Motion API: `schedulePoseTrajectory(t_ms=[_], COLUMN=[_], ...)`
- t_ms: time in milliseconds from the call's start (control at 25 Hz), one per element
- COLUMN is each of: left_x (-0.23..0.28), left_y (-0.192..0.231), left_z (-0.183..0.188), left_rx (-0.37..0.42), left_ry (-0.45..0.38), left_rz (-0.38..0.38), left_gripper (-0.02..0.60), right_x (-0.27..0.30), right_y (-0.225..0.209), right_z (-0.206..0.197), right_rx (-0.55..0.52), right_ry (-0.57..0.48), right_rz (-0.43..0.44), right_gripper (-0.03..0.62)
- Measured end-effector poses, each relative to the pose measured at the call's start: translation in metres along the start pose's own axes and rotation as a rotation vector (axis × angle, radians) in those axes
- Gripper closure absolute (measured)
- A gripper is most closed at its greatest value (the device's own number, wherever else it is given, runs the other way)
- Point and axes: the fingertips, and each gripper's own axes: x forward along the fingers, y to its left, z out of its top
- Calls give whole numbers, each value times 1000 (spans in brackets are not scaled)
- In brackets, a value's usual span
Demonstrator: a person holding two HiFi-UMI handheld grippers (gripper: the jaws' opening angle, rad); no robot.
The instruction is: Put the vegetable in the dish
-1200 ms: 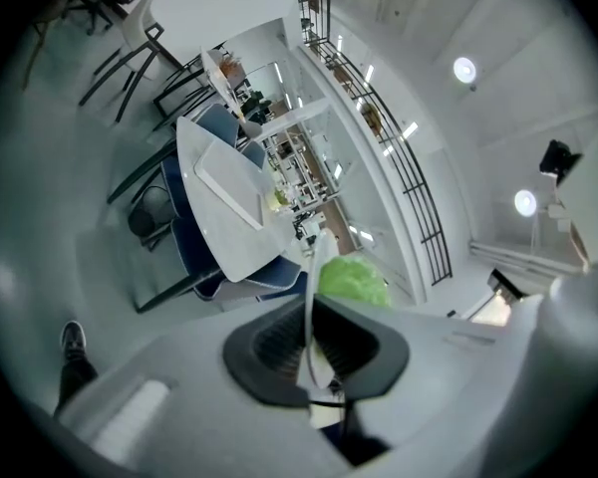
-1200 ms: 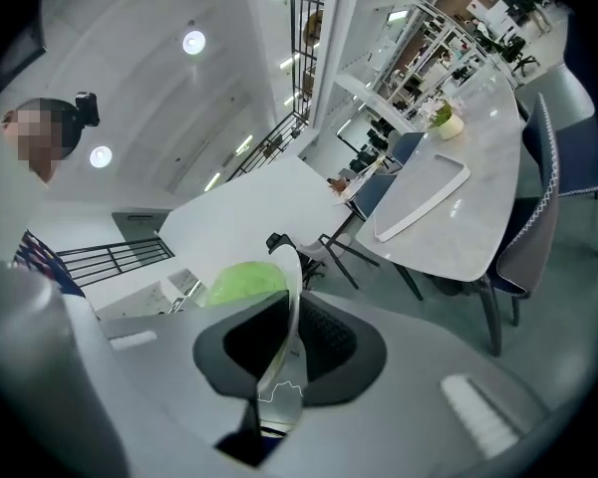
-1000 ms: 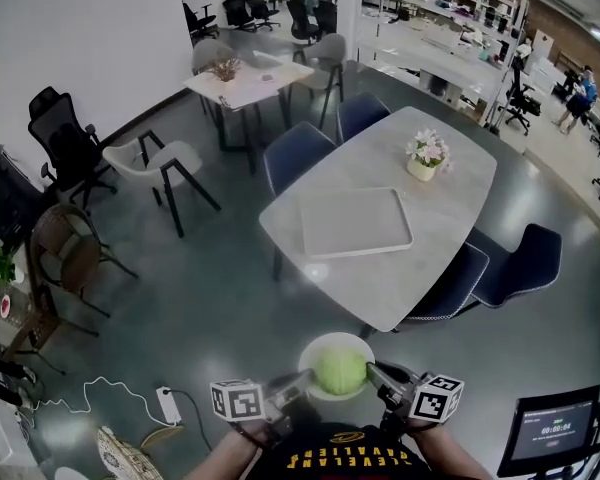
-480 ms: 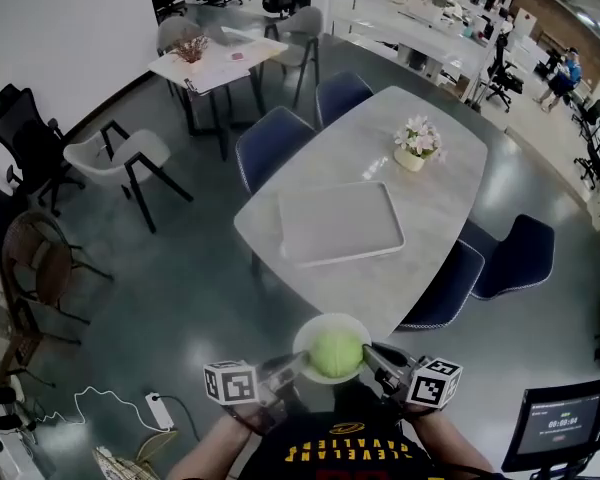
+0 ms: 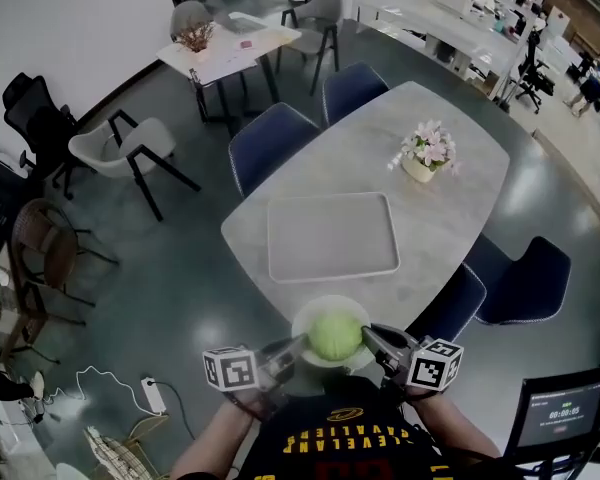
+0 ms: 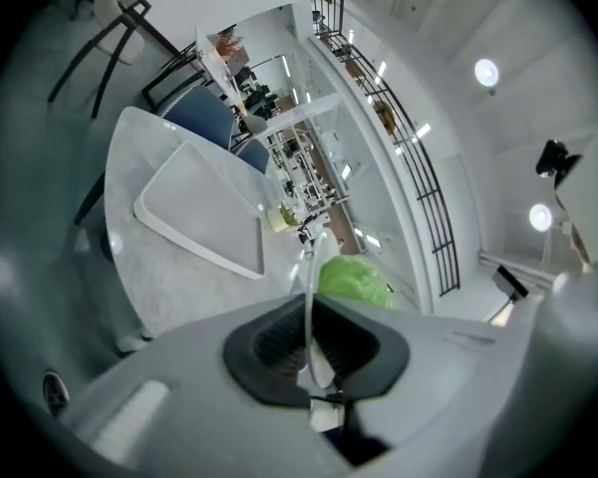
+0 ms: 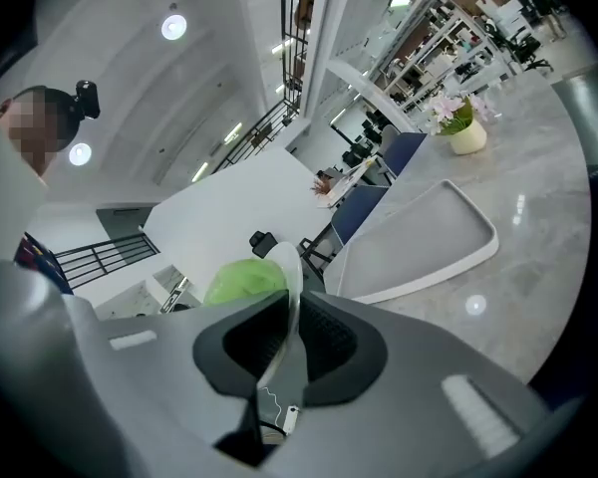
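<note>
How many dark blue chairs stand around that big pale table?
4 dark blue chairs beside the pale oval table: far-left chair, near-left chair, near-right chair, far-right chair. None looks hidden.

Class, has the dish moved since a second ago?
Yes. The dish has gone forward, toward the tray on the table; the gap between them is much smaller.

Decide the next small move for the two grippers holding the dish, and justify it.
Probably carry the dish forward toward the tray: the cabbage already sits in it, left gripper and right gripper pinch its rim, and it hangs at the table edge.
</note>
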Motion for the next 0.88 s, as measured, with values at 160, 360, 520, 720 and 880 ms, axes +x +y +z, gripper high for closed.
schedulePoseTrajectory(t_ms=[160, 360, 520, 720, 880], left_x=[32, 61, 79, 95, 109], left_y=[-5, 11, 22, 58, 88], left_z=[17, 35, 57, 93, 125], left_rx=[2, 3, -12, -24, -33], left_ry=[-35, -39, -17, 38, 106], left_rz=[18, 58, 64, 87, 97], left_gripper=[571, 571, 571, 567, 565], right_x=[-1, 9, 25, 62, 94], right_y=[-23, -54, -75, -103, -129], right_z=[31, 55, 70, 85, 96], right_rx=[-4, -1, 25, 53, 133], right_ry=[21, 42, 50, 54, 58], right_rz=[26, 44, 35, -22, -80], right_gripper=[556, 556, 556, 554, 554])
